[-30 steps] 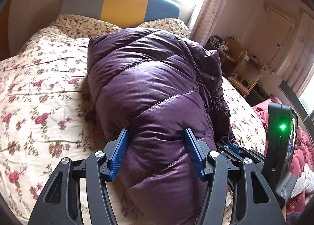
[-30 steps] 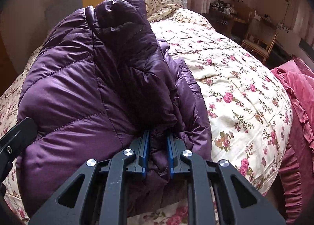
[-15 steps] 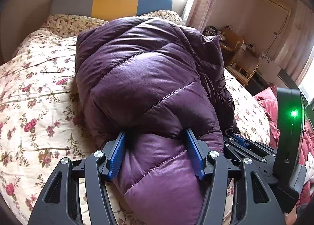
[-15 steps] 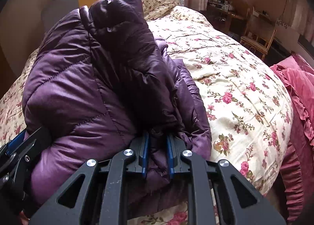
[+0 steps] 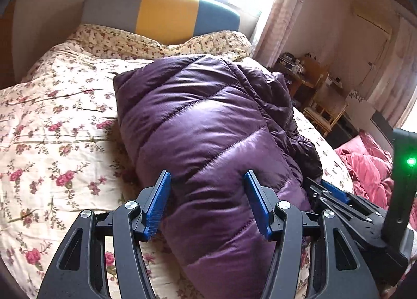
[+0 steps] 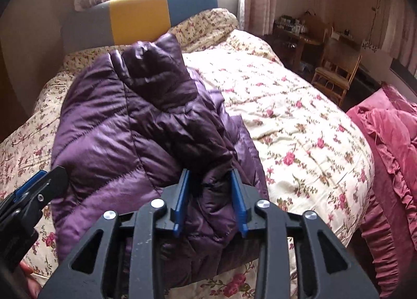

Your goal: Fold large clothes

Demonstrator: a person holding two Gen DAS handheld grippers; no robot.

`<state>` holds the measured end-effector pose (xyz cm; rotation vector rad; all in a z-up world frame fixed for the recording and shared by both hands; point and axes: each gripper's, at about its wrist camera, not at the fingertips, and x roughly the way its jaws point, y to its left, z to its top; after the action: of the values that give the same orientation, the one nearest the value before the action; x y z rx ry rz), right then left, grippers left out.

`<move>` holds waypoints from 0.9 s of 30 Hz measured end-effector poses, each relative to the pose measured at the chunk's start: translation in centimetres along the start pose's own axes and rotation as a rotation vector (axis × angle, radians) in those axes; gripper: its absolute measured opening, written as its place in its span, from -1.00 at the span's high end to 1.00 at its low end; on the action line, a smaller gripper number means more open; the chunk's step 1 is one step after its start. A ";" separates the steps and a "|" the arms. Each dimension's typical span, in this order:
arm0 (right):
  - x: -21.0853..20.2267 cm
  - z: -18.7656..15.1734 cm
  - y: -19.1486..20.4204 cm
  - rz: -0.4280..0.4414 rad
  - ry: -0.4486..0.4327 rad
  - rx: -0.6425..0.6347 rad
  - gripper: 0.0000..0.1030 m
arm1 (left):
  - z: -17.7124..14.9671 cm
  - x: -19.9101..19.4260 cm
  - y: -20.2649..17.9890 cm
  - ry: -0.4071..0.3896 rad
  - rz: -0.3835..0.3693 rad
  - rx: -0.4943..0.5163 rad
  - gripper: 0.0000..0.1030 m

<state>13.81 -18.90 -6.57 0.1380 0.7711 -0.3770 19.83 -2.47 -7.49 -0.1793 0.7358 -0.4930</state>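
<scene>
The right hand-held gripper (image 6: 209,180) has its blue-padded jaws parted, with a dark fold of the puffy purple quilted down jacket (image 6: 146,127) bulging between them. The jacket lies bundled ahead and to its left on the bed's cream floral quilt (image 6: 299,127). The left hand-held gripper (image 6: 34,184) shows at the far left edge. To the right lies crumpled pink ruffled bedding (image 6: 391,142); far ahead stands a grey, yellow and blue headboard (image 6: 138,22).
</scene>
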 end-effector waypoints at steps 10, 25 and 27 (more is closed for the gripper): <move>-1.0 2.5 1.7 0.016 -0.068 -0.036 0.18 | 1.3 0.1 1.4 -0.016 0.030 -0.027 -0.12; 0.0 5.2 4.6 0.045 -0.104 -0.093 0.15 | 3.0 1.3 3.6 -0.018 0.088 -0.084 -0.12; 0.8 5.1 4.5 0.039 -0.081 -0.097 0.15 | 3.1 1.6 3.7 -0.014 0.087 -0.082 -0.12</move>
<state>19.39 -16.25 -3.62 0.0468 0.7047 -0.3056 24.28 -0.11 -7.38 -0.2263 0.7474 -0.3784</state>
